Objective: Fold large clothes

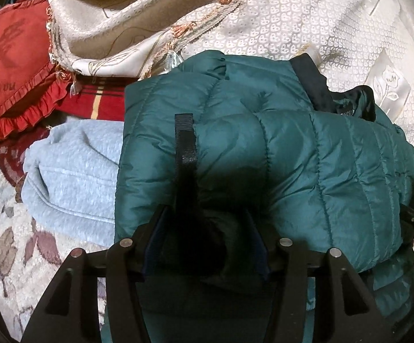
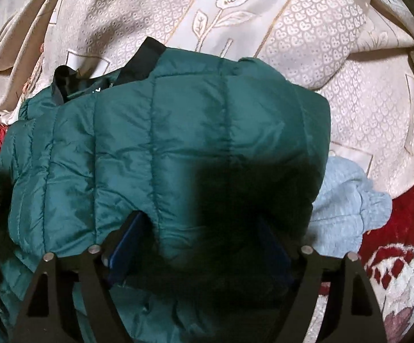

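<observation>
- While both jaws gape, left hand-held gripper (image 1: 207, 223) and right hand-held gripper (image 2: 198, 228) straddle folds of one teal quilted puffer jacket (image 1: 264, 148), unclamped.
- Jacket lies on one cream patterned bedspread (image 2: 335, 57), beside one pale blue fleece garment (image 1: 72, 171) and one red frilled cushion (image 1: 9, 71).

Both wrist views are fairly bright with a warm, slightly yellow cast. The cream bedspread (image 1: 307, 28) nears overexposure at its far edge, its satin panels glaring softly. The teal puffer jacket (image 1: 264, 143) carries a mild sheen on its quilted ridges, and a heavy dark shadow falls on its near part in both views, suggesting light from behind the cameras. Fisheye distortion bends everything towards the rims, where black vignetting cuts the corners. Detail is soft and a little smeared, most at the edges.
</observation>
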`<move>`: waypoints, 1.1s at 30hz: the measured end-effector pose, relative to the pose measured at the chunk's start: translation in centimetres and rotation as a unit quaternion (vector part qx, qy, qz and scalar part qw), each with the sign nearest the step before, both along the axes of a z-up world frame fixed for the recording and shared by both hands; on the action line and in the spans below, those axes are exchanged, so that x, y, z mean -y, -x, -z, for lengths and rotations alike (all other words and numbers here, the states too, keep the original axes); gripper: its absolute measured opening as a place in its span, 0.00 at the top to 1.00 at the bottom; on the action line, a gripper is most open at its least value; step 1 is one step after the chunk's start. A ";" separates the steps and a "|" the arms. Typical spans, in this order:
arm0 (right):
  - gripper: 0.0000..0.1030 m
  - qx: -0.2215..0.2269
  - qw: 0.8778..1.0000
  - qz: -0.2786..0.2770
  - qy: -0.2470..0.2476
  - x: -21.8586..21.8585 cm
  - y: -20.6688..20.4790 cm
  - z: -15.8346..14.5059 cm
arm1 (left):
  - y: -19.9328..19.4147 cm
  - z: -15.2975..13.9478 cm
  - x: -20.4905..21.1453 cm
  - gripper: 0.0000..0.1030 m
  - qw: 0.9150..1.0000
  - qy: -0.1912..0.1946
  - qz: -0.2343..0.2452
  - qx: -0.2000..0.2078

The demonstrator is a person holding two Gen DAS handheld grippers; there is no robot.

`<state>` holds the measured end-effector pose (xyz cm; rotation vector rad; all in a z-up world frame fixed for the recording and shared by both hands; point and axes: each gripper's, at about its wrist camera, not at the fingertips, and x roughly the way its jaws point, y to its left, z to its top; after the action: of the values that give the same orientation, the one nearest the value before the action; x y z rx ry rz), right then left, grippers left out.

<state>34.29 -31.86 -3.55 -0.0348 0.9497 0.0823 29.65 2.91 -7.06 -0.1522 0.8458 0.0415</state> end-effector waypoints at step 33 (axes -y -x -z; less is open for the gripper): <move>0.12 -0.085 0.995 0.024 -0.040 4.6 15.3 -1.0 | 14.0 -2.6 -2.0 0.65 0.998 -0.052 0.004 -0.035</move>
<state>18.95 -36.49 -2.57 0.0698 1.1166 0.0791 15.61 4.92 -4.42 -0.0507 0.9124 0.0832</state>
